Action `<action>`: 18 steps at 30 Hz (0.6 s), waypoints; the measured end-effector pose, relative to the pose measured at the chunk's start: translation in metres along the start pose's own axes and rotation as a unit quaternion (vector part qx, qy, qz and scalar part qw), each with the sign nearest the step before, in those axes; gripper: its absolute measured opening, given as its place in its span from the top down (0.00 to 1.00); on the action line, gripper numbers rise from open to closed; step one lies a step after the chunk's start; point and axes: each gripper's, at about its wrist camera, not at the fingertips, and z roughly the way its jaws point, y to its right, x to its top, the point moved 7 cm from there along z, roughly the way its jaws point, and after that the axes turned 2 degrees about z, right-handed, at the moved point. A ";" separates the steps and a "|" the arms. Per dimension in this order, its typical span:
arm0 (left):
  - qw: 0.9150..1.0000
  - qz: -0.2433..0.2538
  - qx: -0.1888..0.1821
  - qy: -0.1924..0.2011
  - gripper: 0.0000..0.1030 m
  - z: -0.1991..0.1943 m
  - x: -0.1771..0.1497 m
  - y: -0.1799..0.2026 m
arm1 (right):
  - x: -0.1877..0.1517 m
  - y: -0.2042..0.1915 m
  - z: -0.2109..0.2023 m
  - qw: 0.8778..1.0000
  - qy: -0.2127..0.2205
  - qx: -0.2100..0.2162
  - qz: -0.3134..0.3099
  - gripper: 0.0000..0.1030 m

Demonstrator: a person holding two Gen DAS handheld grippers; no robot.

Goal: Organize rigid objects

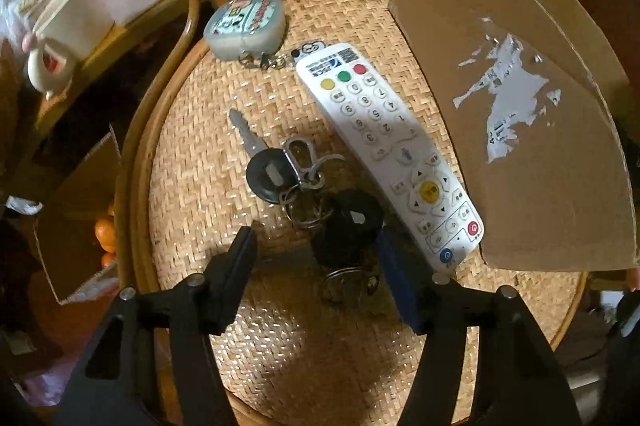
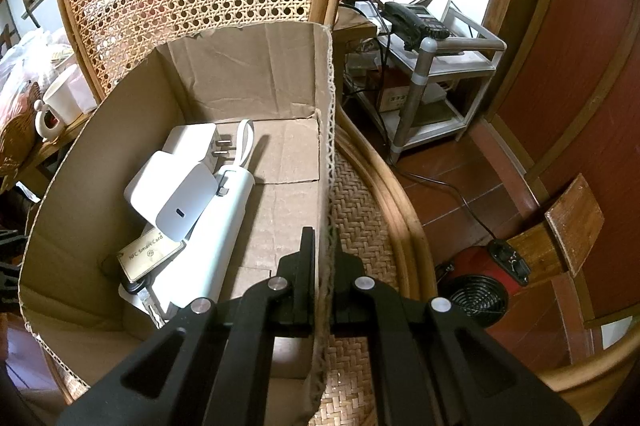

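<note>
The left tongs (image 1: 316,250) point down at the woven chair seat (image 1: 200,186) with their jaws apart, straddling the dark end of a bunch of keys (image 1: 312,194). The right pad seems to touch the black key head, the left pad stands clear, so nothing is grasped yet. Just beyond the tongs the keys trail away to a silver clip and one long key. Beside the keys, toward the cardboard box (image 1: 520,130), lies a white remote control (image 1: 390,150), nearly touching the box wall. Farther off, near the chair back, sits a pale blue cartoon keychain case (image 1: 245,24).

The right tongs (image 2: 324,266) are clenched on the box wall (image 2: 328,130), steadying it.

Inside the box, nearest those tongs, are a long white cylinder (image 2: 212,246) and a card (image 2: 151,255) printed "NFC Smart Card"; farther in are two white chargers (image 2: 176,194).

So the sorting looks about half done: four things are boxed, while the keys, remote and case remain on the seat. A torn white label on the box's outside is unreadable.
</note>
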 end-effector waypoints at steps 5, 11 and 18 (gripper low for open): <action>1.000 -0.006 -0.008 0.009 0.41 0.001 0.000 0.000 | 0.000 0.000 0.000 1.000 0.000 0.000 0.000 0.94; 1.000 0.015 0.008 0.010 0.41 0.004 0.002 0.009 | 0.001 0.001 0.000 1.000 0.000 -0.001 0.002 0.94; 1.000 0.003 0.007 0.012 0.41 0.006 0.008 0.006 | 0.003 0.002 0.001 1.000 0.000 -0.001 0.003 0.94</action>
